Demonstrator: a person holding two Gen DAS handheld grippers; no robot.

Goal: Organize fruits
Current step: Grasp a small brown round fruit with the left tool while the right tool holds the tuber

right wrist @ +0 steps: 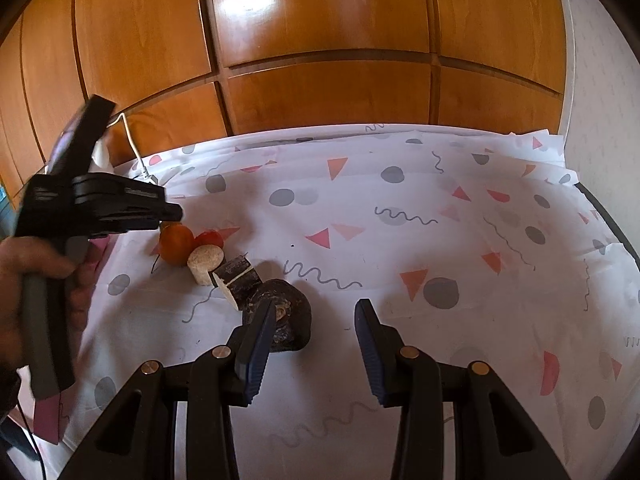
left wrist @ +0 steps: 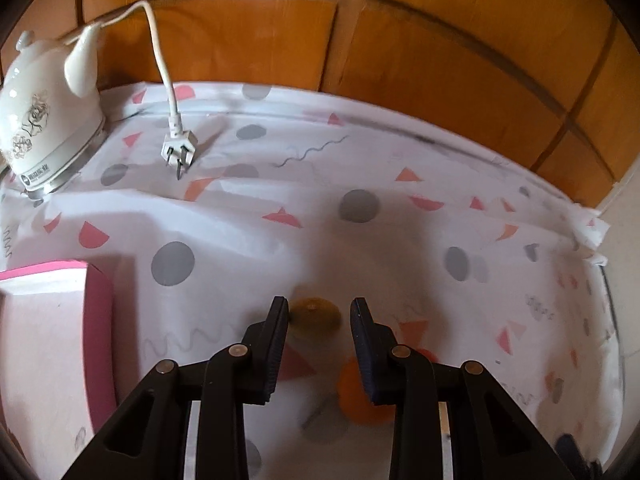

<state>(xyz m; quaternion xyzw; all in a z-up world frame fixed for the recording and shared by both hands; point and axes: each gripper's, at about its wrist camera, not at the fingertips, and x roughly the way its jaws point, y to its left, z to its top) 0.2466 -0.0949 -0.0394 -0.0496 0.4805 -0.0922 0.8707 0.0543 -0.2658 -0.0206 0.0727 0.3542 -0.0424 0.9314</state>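
Note:
In the left wrist view my left gripper (left wrist: 319, 308) is open, with a brownish-green fruit (left wrist: 316, 314) on the cloth between its fingertips and an orange fruit (left wrist: 356, 396) under its right finger. In the right wrist view my right gripper (right wrist: 316, 312) is open and empty; a dark avocado-like fruit (right wrist: 290, 316) lies by its left finger. Beyond it lie a dark cut piece (right wrist: 240, 280), a beige round piece (right wrist: 205, 262), an orange fruit (right wrist: 175, 244) and a red fruit (right wrist: 210, 239). The left gripper (right wrist: 176, 212) shows above these, held by a hand.
A patterned white cloth (left wrist: 400, 216) covers the table. A white electric kettle (left wrist: 44, 120) stands at the far left, its plug (left wrist: 179, 150) lying loose. A pink-edged box (left wrist: 52, 340) sits at the left. Wooden panels (right wrist: 320, 40) back the table.

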